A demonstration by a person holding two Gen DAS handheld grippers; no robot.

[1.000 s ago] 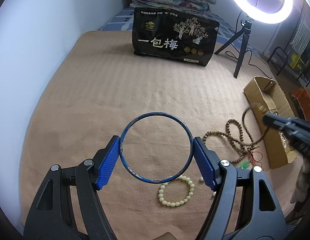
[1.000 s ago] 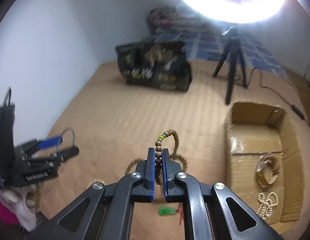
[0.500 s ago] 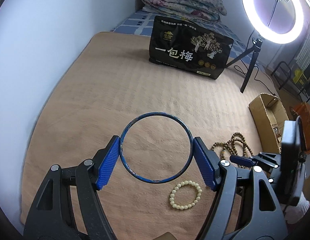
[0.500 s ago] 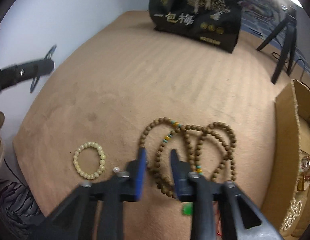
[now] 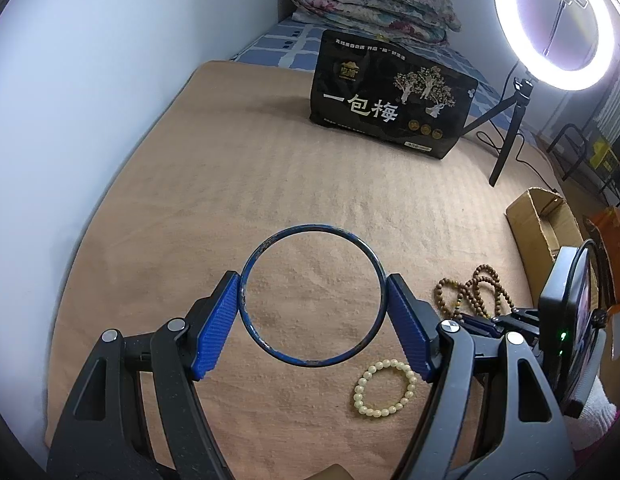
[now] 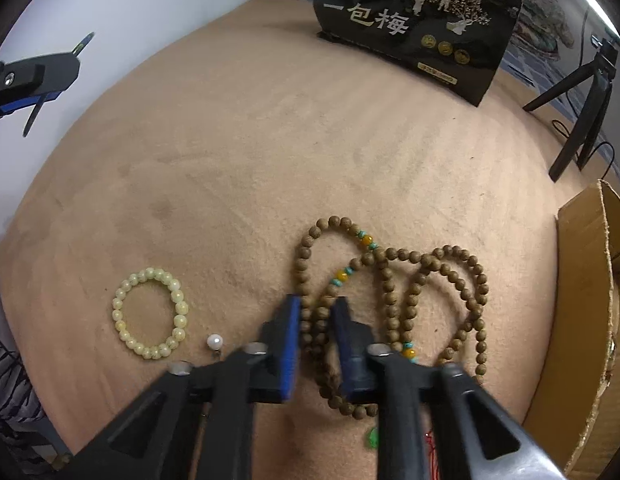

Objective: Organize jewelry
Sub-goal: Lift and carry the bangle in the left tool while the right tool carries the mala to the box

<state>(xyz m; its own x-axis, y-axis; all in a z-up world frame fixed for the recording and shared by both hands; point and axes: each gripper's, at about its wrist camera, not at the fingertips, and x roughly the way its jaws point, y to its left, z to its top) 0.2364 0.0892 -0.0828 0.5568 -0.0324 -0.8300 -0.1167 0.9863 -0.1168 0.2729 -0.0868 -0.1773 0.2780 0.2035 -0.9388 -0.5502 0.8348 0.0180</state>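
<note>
My left gripper [image 5: 313,302] is shut on a thin blue bangle [image 5: 312,227], held across its width above the tan blanket [image 5: 269,168]. My right gripper [image 6: 317,322] is open and low over the blanket, its jaws either side of strands of a long brown bead necklace [image 6: 426,258] that lies in loops; the necklace also shows in the left wrist view [image 5: 476,284]. A pale yellow bead bracelet [image 6: 150,312] lies left of the right gripper, and below the bangle in the left wrist view [image 5: 384,388]. A single white pearl [image 6: 214,341] lies between bracelet and gripper.
A cardboard box [image 6: 590,300] stands at the right edge, also in the left wrist view [image 5: 544,220]. A black snack bag [image 5: 390,108] stands at the back. A ring light on a tripod [image 5: 550,28] is at back right. A small green pendant [image 6: 373,436] lies under the right gripper.
My right gripper let go of the bead necklace, which now lies on the blanket, and has come down over it with jaws open. The left gripper kept hold of the bangle and shifted slightly.
</note>
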